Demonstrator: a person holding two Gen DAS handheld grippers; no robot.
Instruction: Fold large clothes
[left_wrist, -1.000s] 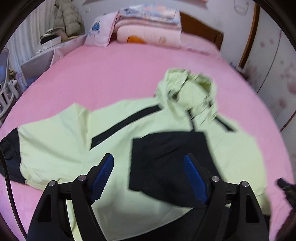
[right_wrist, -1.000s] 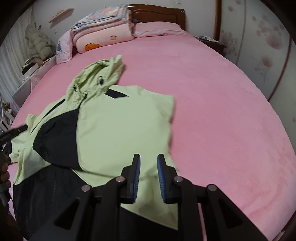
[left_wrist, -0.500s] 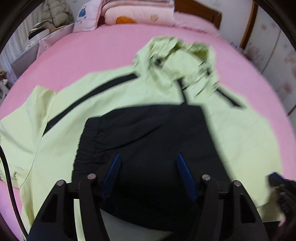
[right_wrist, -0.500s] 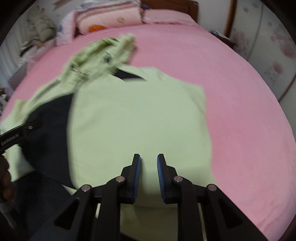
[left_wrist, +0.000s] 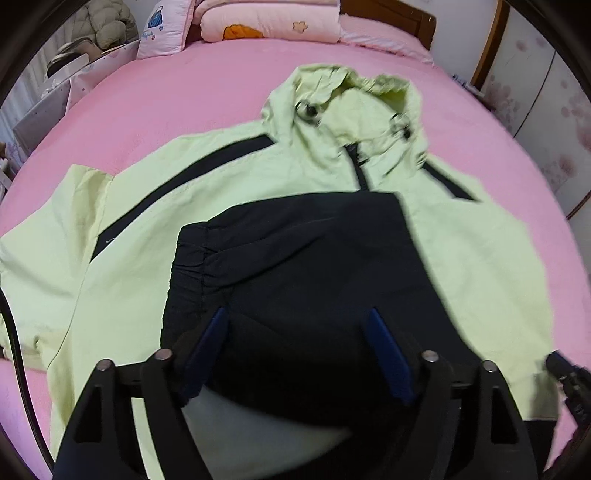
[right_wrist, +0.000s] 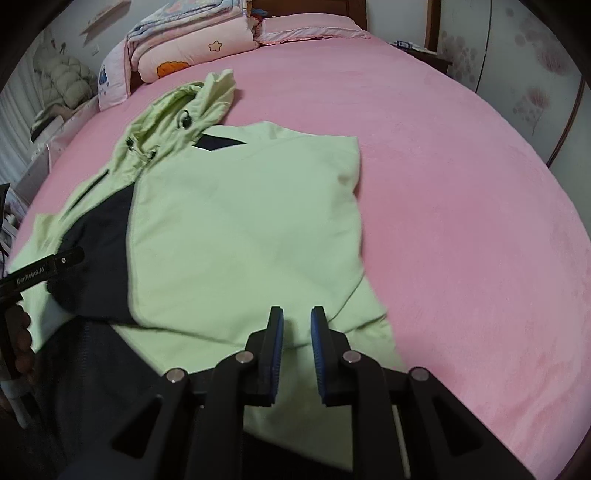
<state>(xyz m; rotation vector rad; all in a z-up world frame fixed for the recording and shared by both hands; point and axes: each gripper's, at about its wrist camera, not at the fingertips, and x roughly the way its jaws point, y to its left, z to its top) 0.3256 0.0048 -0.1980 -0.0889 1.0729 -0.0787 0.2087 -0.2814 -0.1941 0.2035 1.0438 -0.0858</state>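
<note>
A light green hooded jacket (left_wrist: 207, 206) with black panels lies on the pink bed, hood toward the pillows. Its right sleeve is folded across the front, so the black cuff end (left_wrist: 303, 258) lies on the chest. My left gripper (left_wrist: 299, 332) is open and hovers over that black sleeve end, with nothing between the pads. In the right wrist view the jacket (right_wrist: 240, 229) shows its folded right side. My right gripper (right_wrist: 297, 328) hovers above the jacket's lower right part, its pads a narrow gap apart and empty. The left gripper (right_wrist: 44, 269) shows at the left edge.
The pink bed (right_wrist: 461, 221) spreads wide to the right of the jacket. Folded quilts and pillows (left_wrist: 269, 22) are stacked at the headboard. A white cabinet with clutter (left_wrist: 55, 96) stands left of the bed. A wardrobe door (right_wrist: 535, 74) stands at the right.
Both grippers have moved forward over the jacket, which now looks larger and closer. The left gripper now hovers over the black sleeve end. The jaws have not changed.
</note>
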